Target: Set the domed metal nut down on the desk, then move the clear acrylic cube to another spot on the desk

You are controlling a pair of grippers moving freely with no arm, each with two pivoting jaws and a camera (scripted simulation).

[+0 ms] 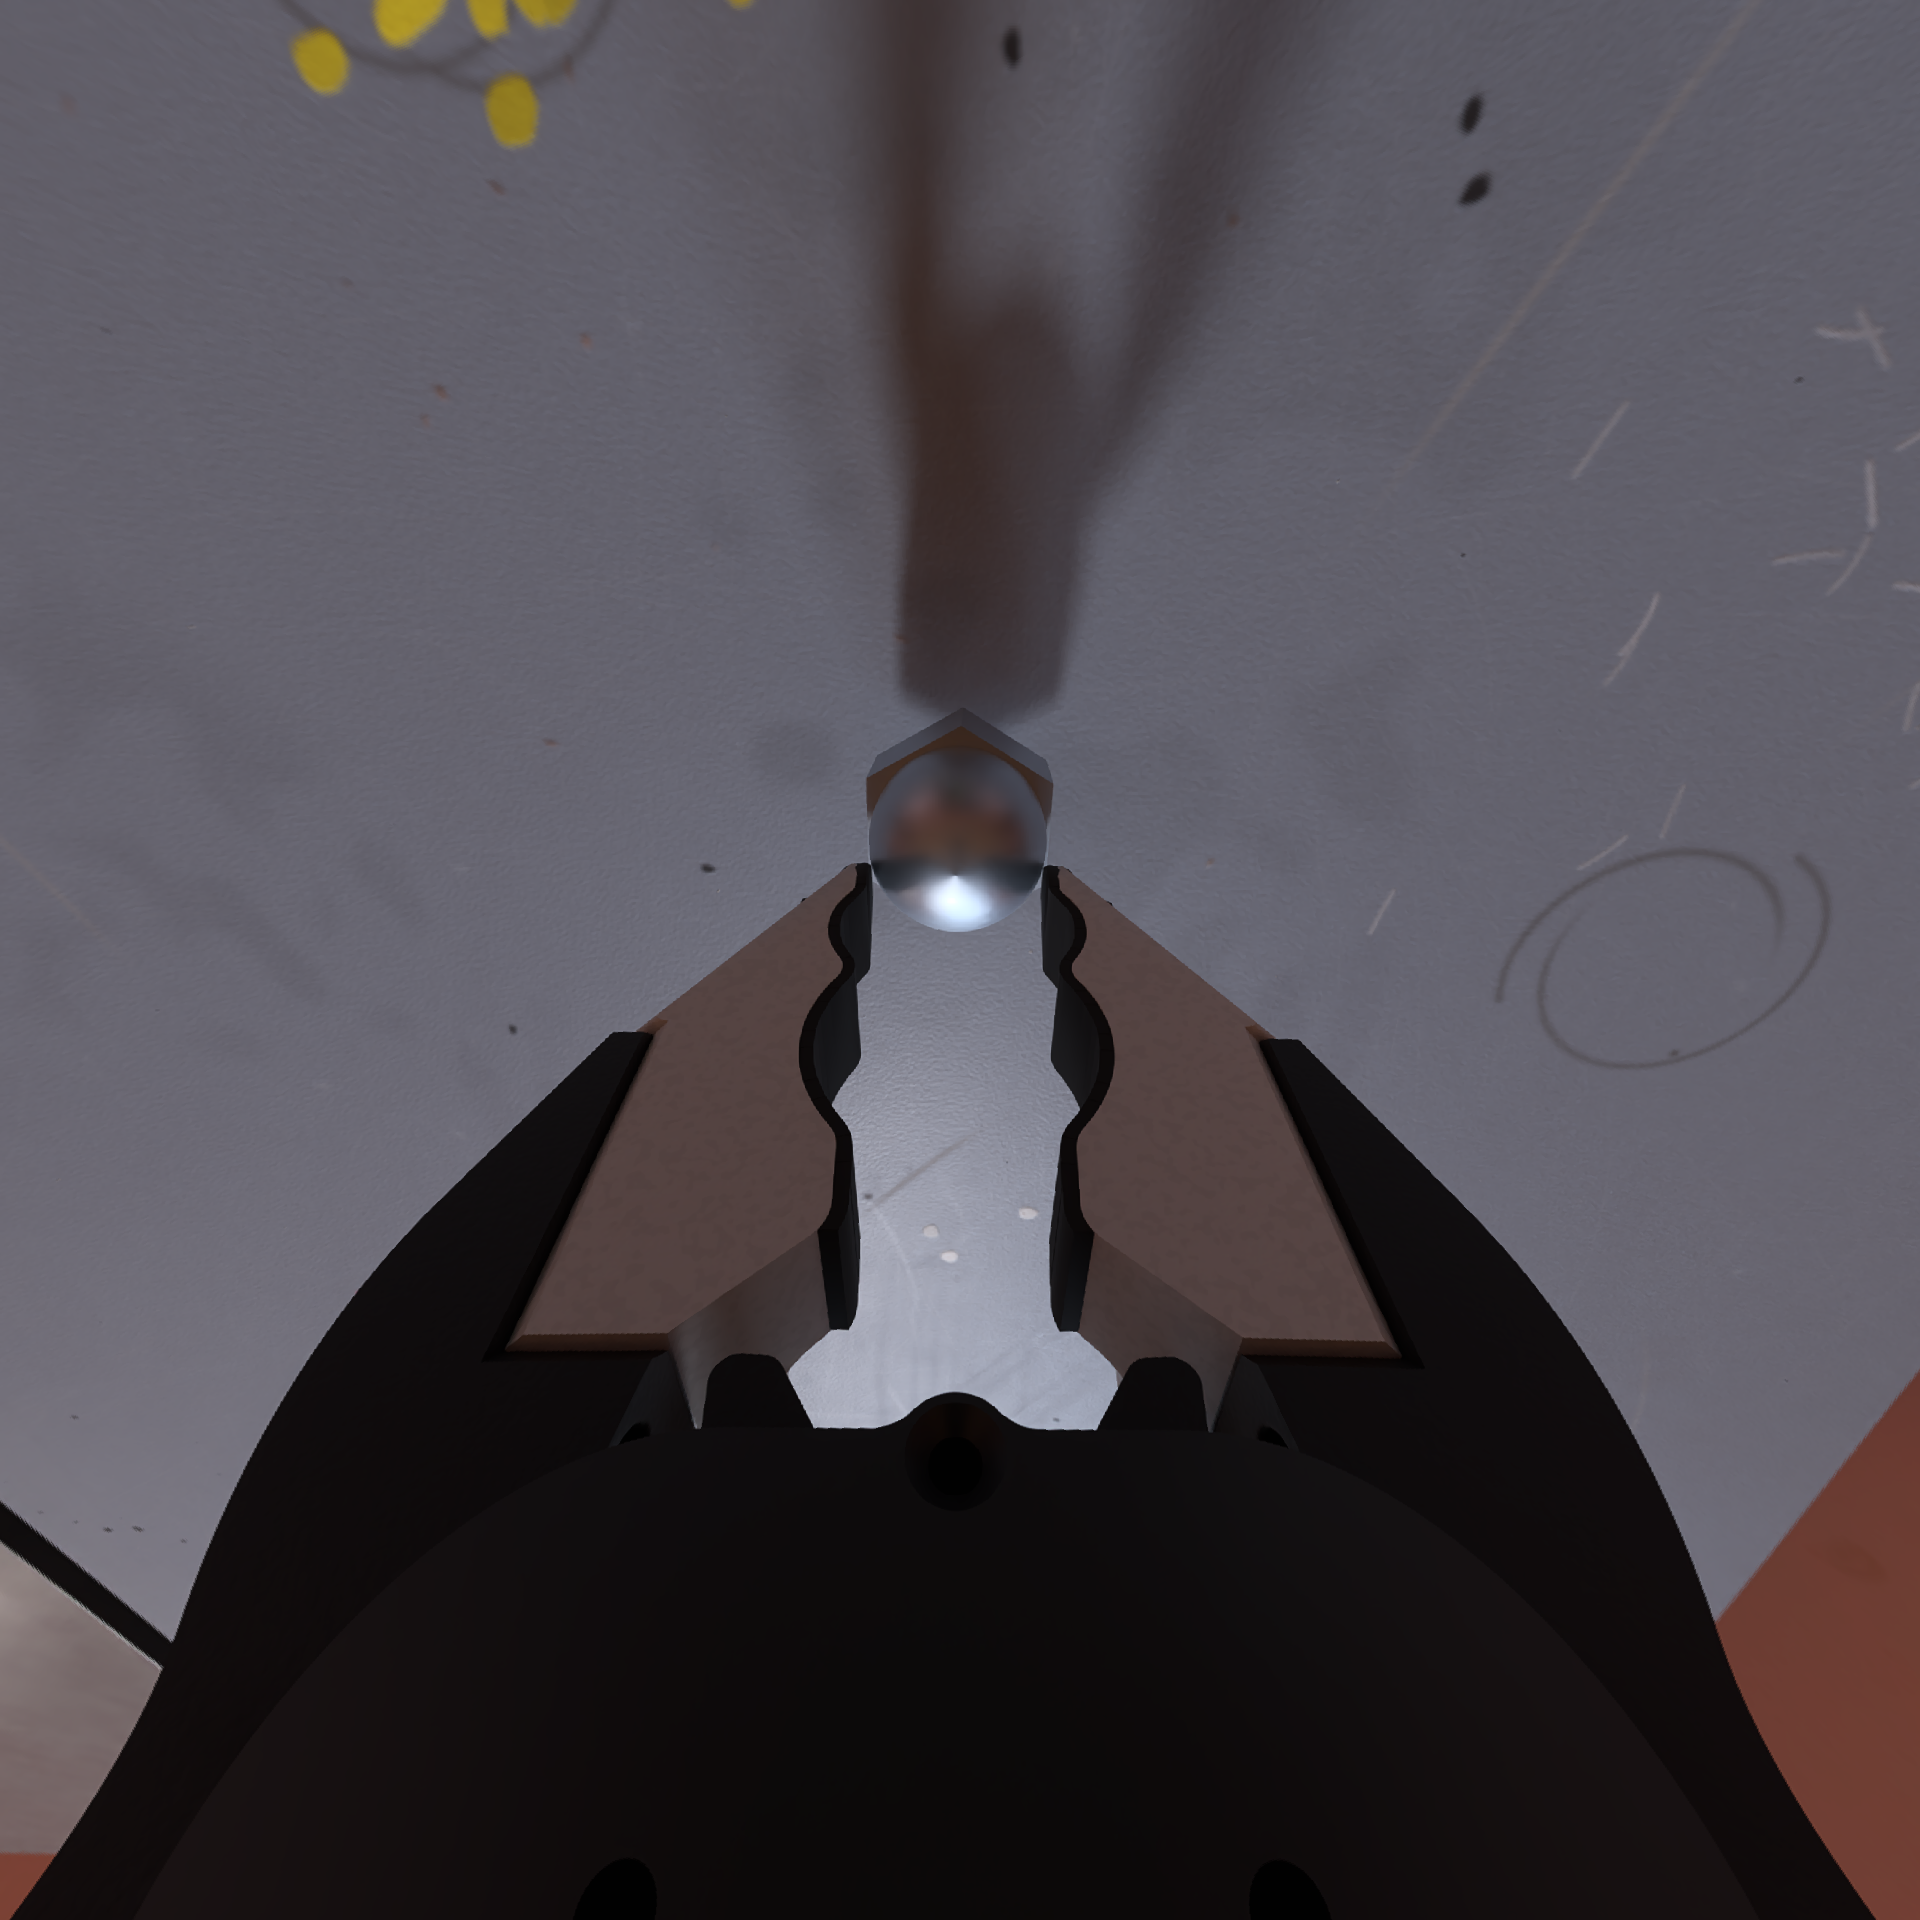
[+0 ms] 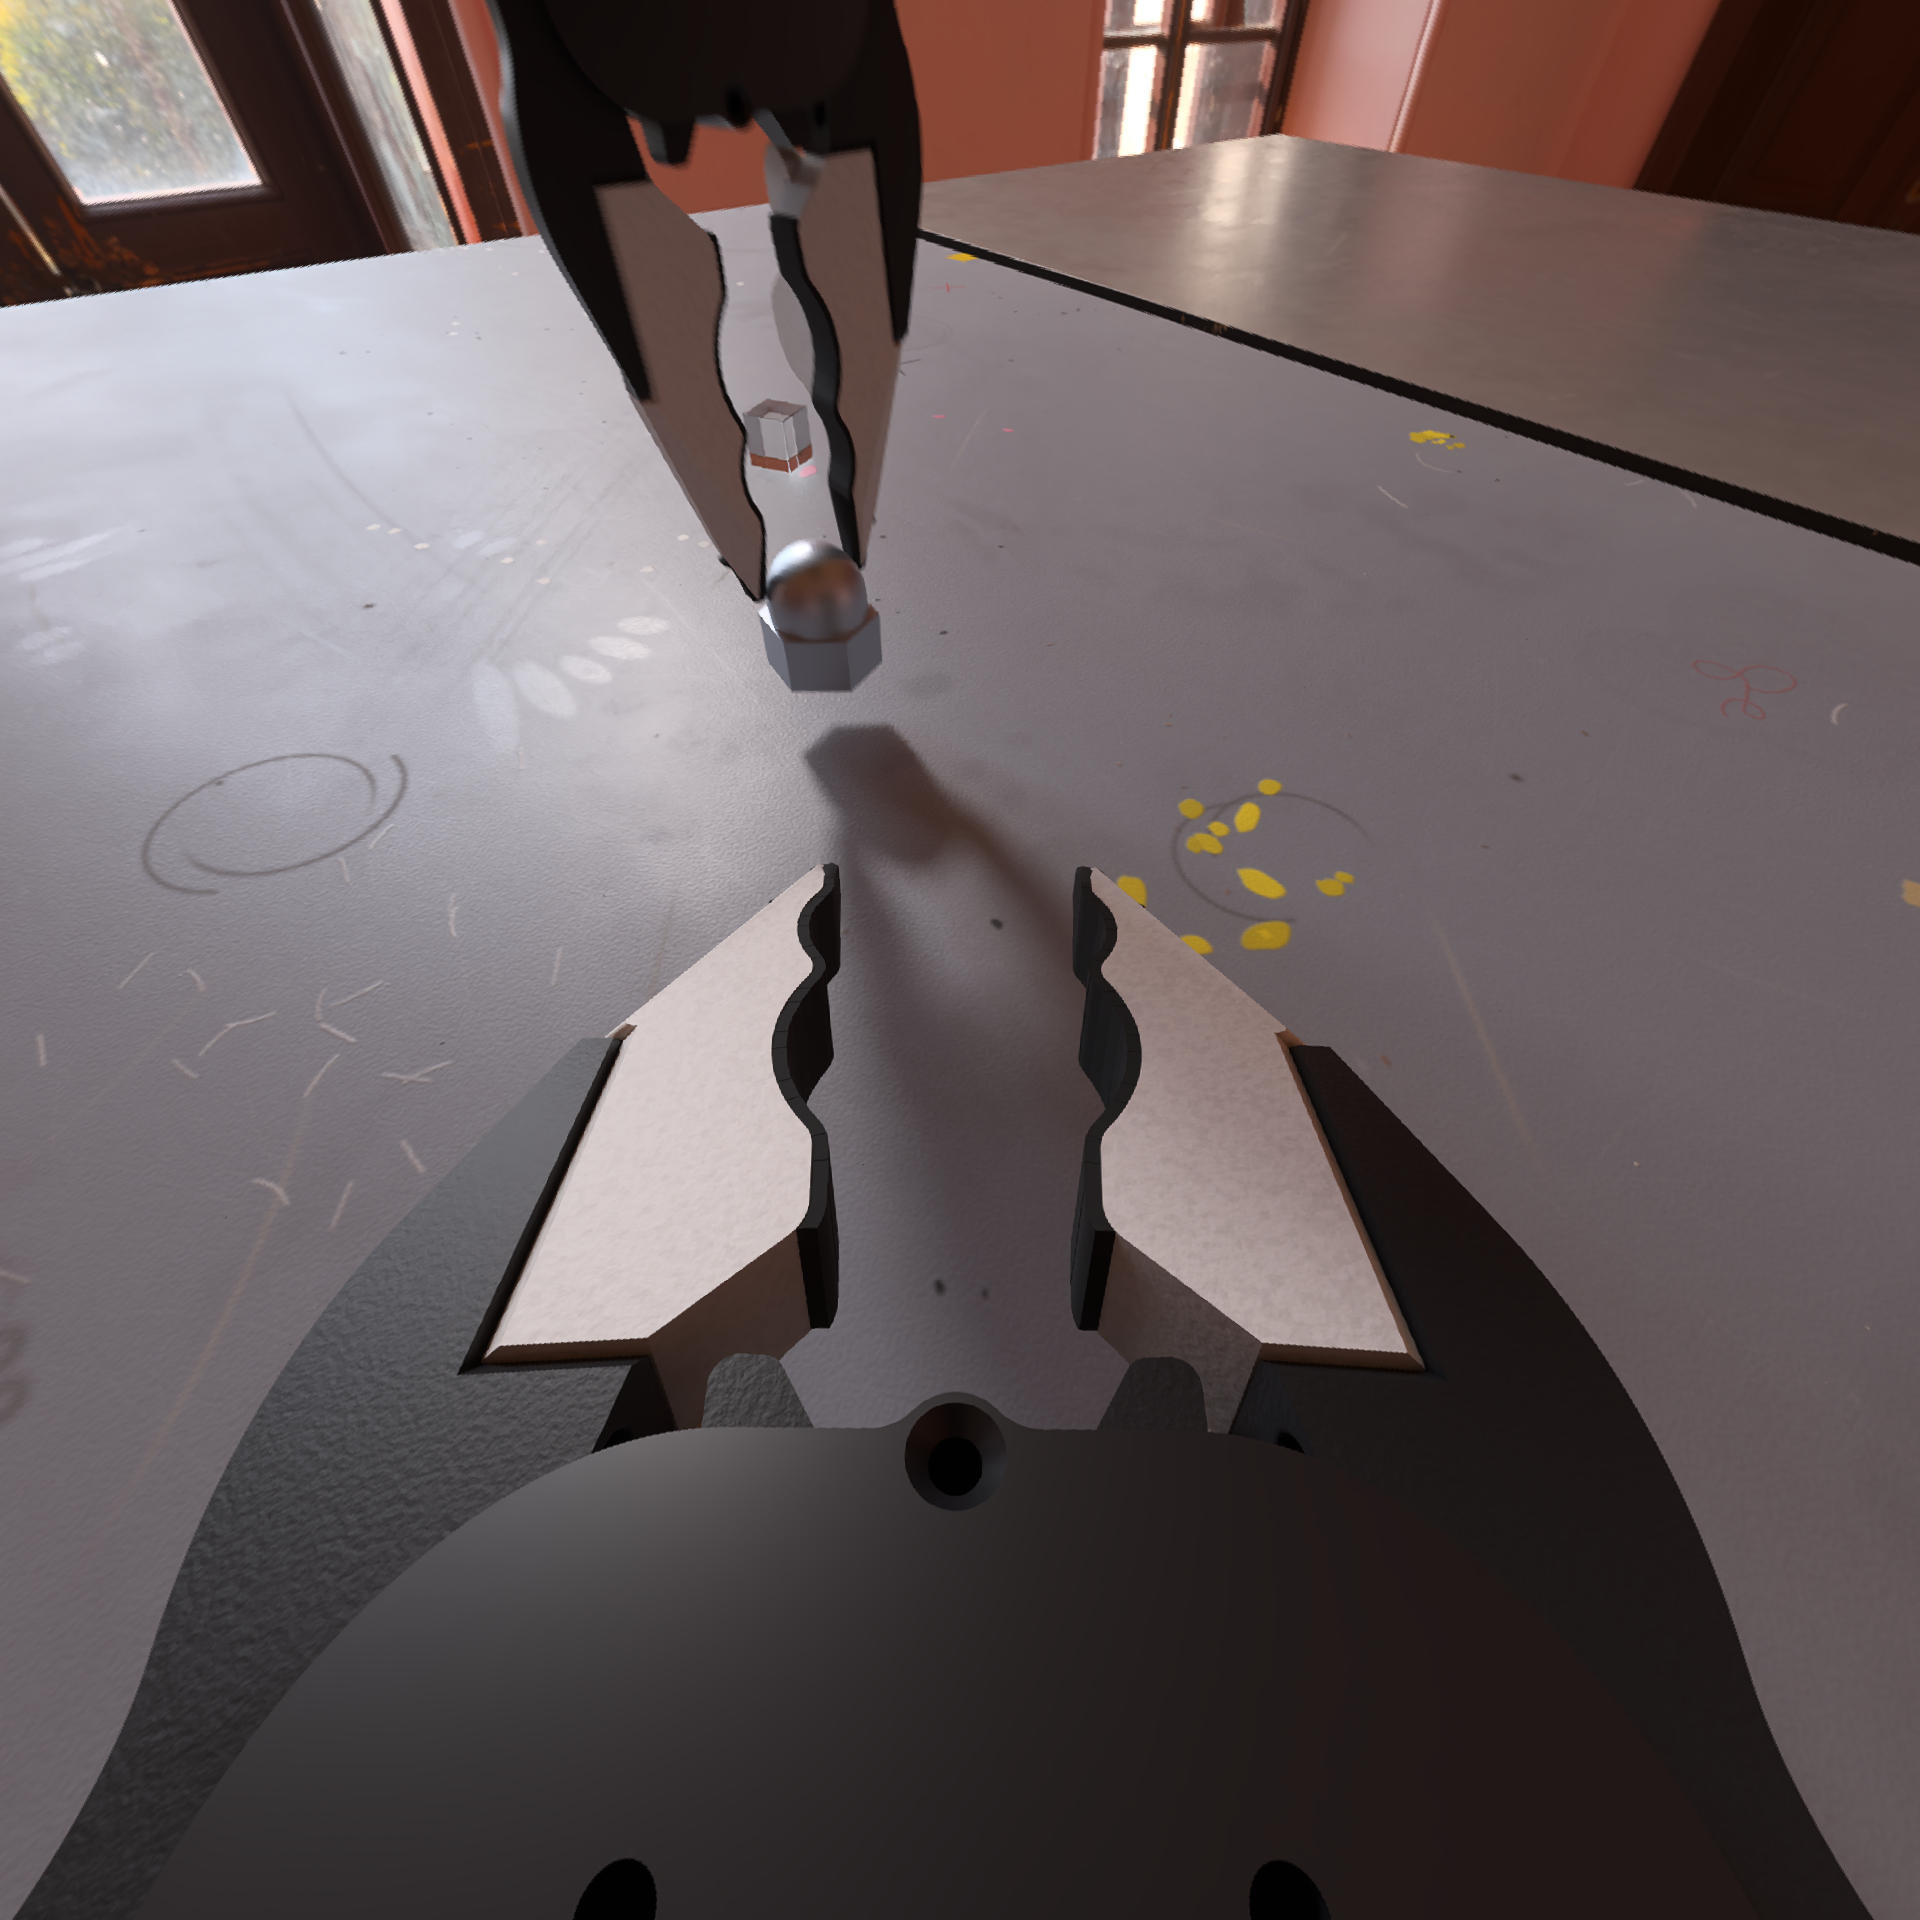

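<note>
The domed metal nut (image 1: 956,831) sits between the fingertips of my left gripper (image 1: 956,883), which is shut on its shiny dome, hex base pointing down at the grey desk (image 1: 416,623). In the right wrist view the left gripper (image 2: 810,577) hangs tilted over the desk (image 2: 416,520) and holds the nut (image 2: 819,623) a little above it, with a shadow underneath. The clear acrylic cube (image 2: 777,436) stands on the desk beyond, seen through the gap between the left gripper's fingers. My right gripper (image 2: 956,883) is open and empty, low over the desk, pointing toward the nut.
Yellow paint spots (image 2: 1247,873) lie to the right of my right gripper and show at the top of the left wrist view (image 1: 416,52). A ring-shaped scratch (image 2: 270,821) marks the desk on the left. A second table (image 2: 1455,270) adjoins at the back right across a dark seam.
</note>
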